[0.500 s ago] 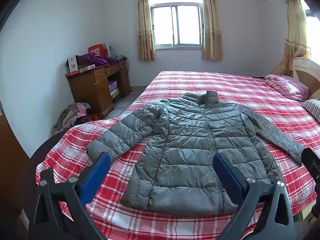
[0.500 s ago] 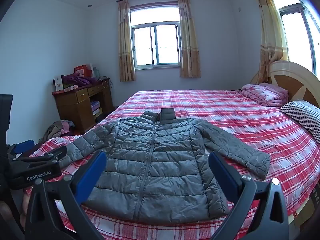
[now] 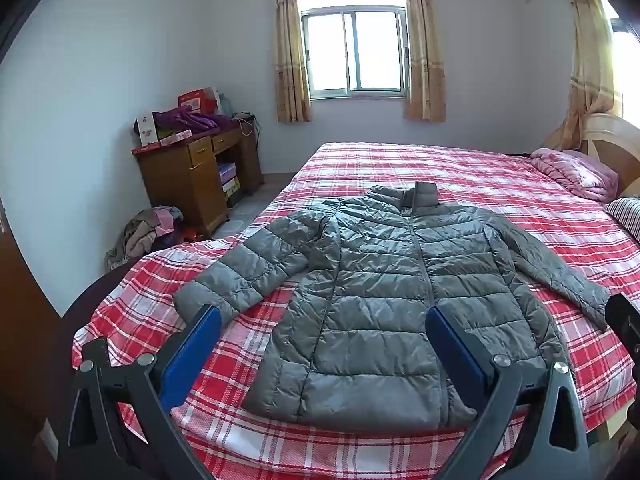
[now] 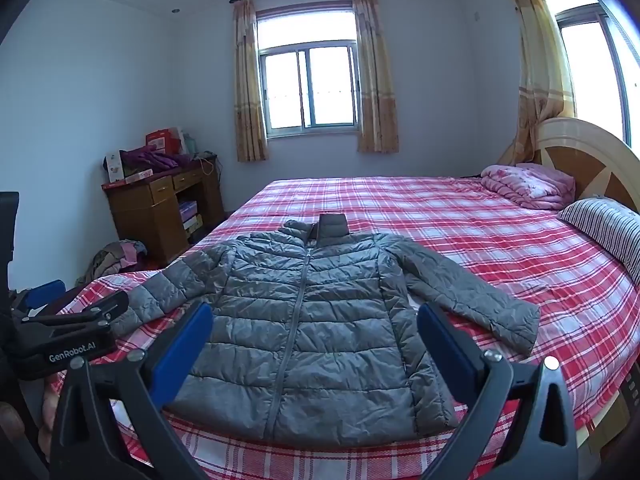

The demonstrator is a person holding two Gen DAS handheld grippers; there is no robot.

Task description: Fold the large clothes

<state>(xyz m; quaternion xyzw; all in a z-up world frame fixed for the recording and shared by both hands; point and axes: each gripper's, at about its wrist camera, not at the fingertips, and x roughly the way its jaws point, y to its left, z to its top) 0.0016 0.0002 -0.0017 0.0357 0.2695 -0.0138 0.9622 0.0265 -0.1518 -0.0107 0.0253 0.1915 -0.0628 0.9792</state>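
Lying zipped and flat on the plaid bed (image 3: 460, 168): grey puffer jacket (image 3: 384, 292). Hovering above its hem, jaws gaping wide, holding nothing: left gripper (image 3: 324, 328), right gripper (image 4: 316, 324).

Pale bluish-white walls (image 4: 100, 92) enclose a bedroom lit by daylight from a sliding window (image 4: 307, 87) flanked by yellow patterned curtains (image 4: 376, 76). A second window (image 4: 592, 68) glows at the right. A bed (image 3: 400, 160) with a red plaid sheet has a rounded wooden headboard (image 4: 588, 160). A brown wooden desk (image 3: 196, 176) stands in the corner on a tiled floor (image 3: 244, 212).
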